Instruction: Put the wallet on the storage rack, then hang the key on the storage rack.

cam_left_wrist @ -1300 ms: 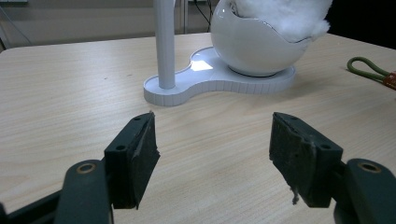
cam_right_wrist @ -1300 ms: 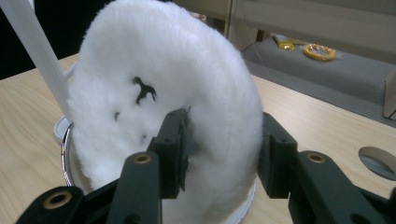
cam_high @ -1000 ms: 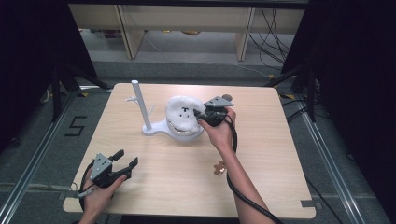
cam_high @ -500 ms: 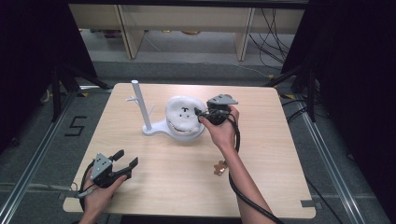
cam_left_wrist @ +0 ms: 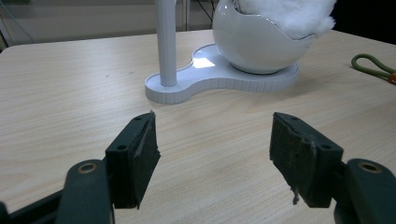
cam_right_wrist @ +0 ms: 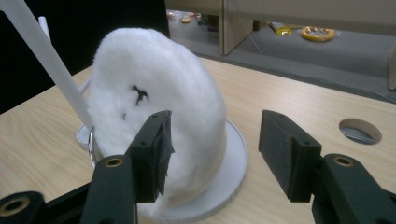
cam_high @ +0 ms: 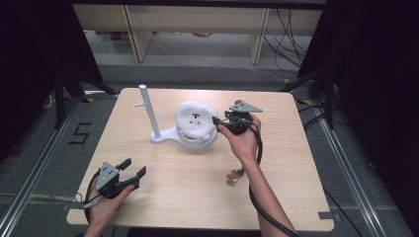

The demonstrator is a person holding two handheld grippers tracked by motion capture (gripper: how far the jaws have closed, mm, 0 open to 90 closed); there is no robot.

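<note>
The wooden table (cam_high: 197,197) carried everything, and the white stand (cam_high: 170,134) near its middle served as the mark for the rest. The stand had a flat two-lobed base, with a thin upright pole (cam_high: 148,111) rising from its smaller lobe and a round white bowl (cam_left_wrist: 254,39) sitting on its larger lobe. A fluffy white plush (cam_high: 195,118), with small dark face marks on its top, filled the bowl and bulged above the rim.

The right gripper (cam_high: 222,121) sat just beside the stand, on the bowl's side away from the pole, with its tips right at the plush. In the right gripper view its jaws were spread wide with nothing between them; one jaw overlapped the plush (cam_right_wrist: 154,116), though whether it touched could not be told.

The left gripper (cam_high: 131,170) was held well apart from the stand, toward the person's edge of the table on the pole's side. Its jaws were also spread apart and empty, pointing toward the stand's base (cam_left_wrist: 210,81) over bare wood.

A small brown charm (cam_high: 232,177) lay on the table nearer the person than the stand, just beside the right forearm.
</note>
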